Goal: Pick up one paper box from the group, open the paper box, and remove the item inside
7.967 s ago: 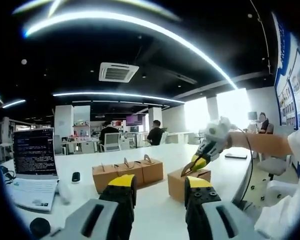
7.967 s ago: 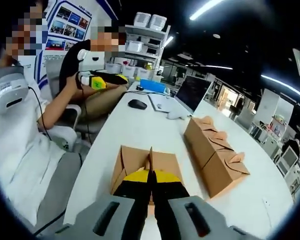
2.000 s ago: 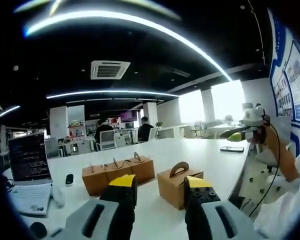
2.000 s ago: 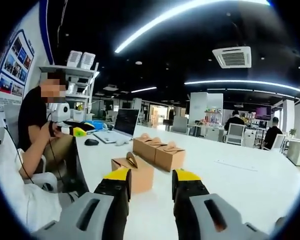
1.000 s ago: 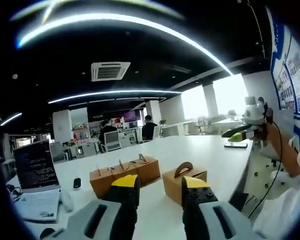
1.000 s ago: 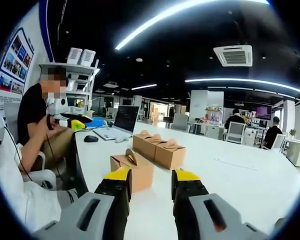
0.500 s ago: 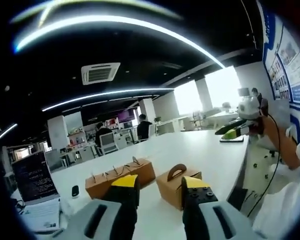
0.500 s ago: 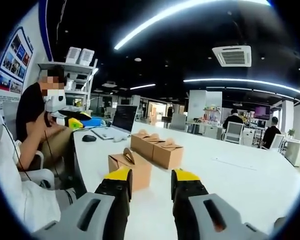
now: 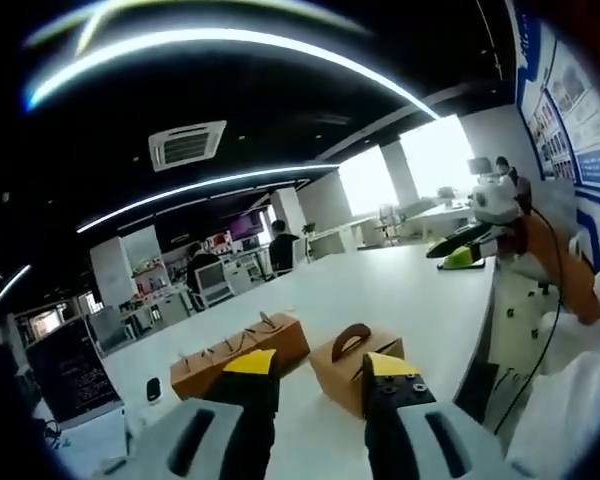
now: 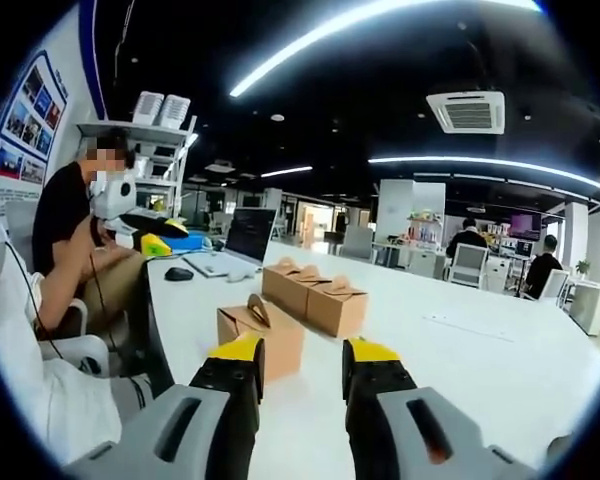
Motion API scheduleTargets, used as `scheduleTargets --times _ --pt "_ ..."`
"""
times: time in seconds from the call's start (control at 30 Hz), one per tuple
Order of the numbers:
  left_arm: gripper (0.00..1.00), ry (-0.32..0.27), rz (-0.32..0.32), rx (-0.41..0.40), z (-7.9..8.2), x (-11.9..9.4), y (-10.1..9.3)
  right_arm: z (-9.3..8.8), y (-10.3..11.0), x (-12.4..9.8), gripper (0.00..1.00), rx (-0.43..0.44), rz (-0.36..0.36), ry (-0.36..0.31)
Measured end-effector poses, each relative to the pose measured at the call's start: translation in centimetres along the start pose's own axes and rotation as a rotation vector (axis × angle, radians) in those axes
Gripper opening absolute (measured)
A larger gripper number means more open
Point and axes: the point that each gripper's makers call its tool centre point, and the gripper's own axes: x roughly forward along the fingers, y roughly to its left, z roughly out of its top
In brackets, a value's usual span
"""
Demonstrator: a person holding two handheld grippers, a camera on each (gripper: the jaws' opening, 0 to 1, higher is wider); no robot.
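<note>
Left gripper (image 9: pixel 315 372) jaws spread, nothing between them; right gripper (image 10: pixel 297 358) jaws also spread and empty, both hanging above the white table (image 10: pixel 480 350)

Single paper box (image 9: pixel 348 366) with the arched handle sits alone on the table, apart from the row of three paper boxes (image 9: pixel 238 353); in the right gripper view the same single box (image 10: pixel 260 338) is just ahead of the left jaw tip, row of boxes (image 10: pixel 313 296) behind it. Box lid closed, handle upright, nothing taken out

Change: 8 s ago the right gripper was down on this box with jaws pressed together on its top fold; over the last 2 s both grippers are backed off and open, box standing free on the table. In the last second the left view has tilted, so the laptop (image 9: pixel 72 378) slides toward the edge – camera move, boxes haven't shifted. Right view almost unchanged over 2 s, the laptop (image 10: pixel 242 243) and mouse (image 10: pixel 180 273) stay put

A second person (image 10: pixel 65 240) seated at the table end holds another gripper (image 10: pixel 150 232), raised slightly versus a second ago

Read: box is separated from the group, so the pick part looks done; opening not started. Likely next is one gripper steadying the box and the other working the handle flaps; thin card may crumple or the box slide on the smooth top
</note>
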Motion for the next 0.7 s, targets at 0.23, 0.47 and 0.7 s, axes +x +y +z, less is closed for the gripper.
scheduleTargets --times 0.23,0.47,0.7 --pt "0.34 0.035 -0.008 0.045 -0.1 1.4 -0.4 -0.2 0.0 0.0 0.32 -0.002 0.001 0.007" --pt "0.34 0.077 -0.012 0.102 -0.3 2.4 -1.1 0.0 -0.3 -0.1 0.32 -0.003 -0.003 0.002" --pt "0.34 0.086 -0.024 0.144 0.2 3.1 -2.1 0.1 -0.1 -0.1 0.32 -0.010 0.006 0.005"
